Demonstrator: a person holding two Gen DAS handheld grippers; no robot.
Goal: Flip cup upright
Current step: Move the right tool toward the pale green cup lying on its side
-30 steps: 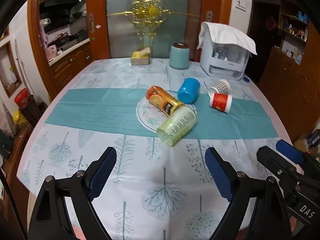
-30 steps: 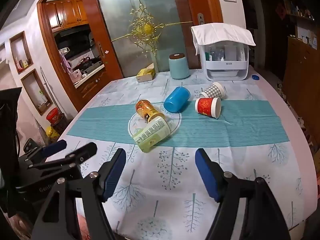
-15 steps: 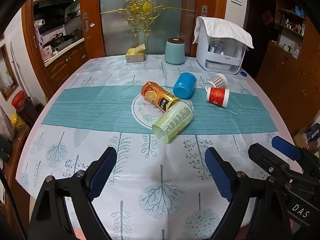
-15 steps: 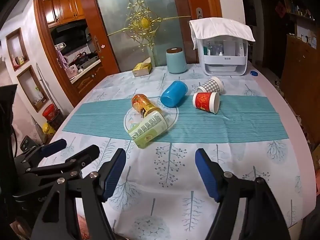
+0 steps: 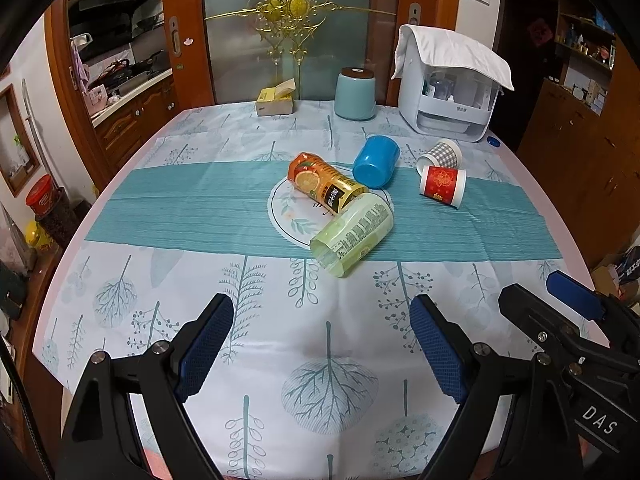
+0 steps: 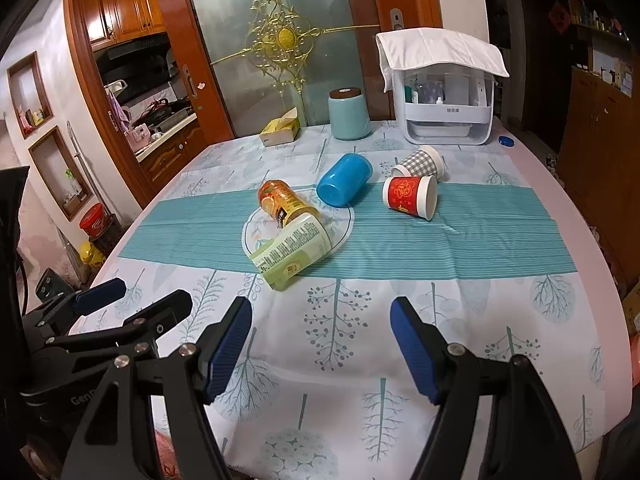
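Observation:
Several cups lie on their sides on the teal runner: a pale green cup (image 5: 352, 236) (image 6: 294, 252), an orange cup (image 5: 324, 182) (image 6: 284, 202), a blue cup (image 5: 376, 162) (image 6: 344, 178), a red paper cup (image 5: 442, 186) (image 6: 410, 196) and a grey checked paper cup (image 5: 440, 156) (image 6: 420, 162). My left gripper (image 5: 322, 346) is open and empty above the table's near edge, well short of the cups. My right gripper (image 6: 322, 346) is open and empty too, to the right of the left one.
A teal canister (image 5: 355, 94), a yellow tissue box (image 5: 275, 100) and a white dispenser under a cloth (image 5: 448, 88) stand at the table's far edge. A blue bottle cap (image 5: 494, 142) lies by the dispenser. A white round mat (image 5: 286, 216) lies under the cups.
Both grippers have drawn back and risen a little, so the cups look smaller and farther. The cups have not moved. Both grippers stay open.

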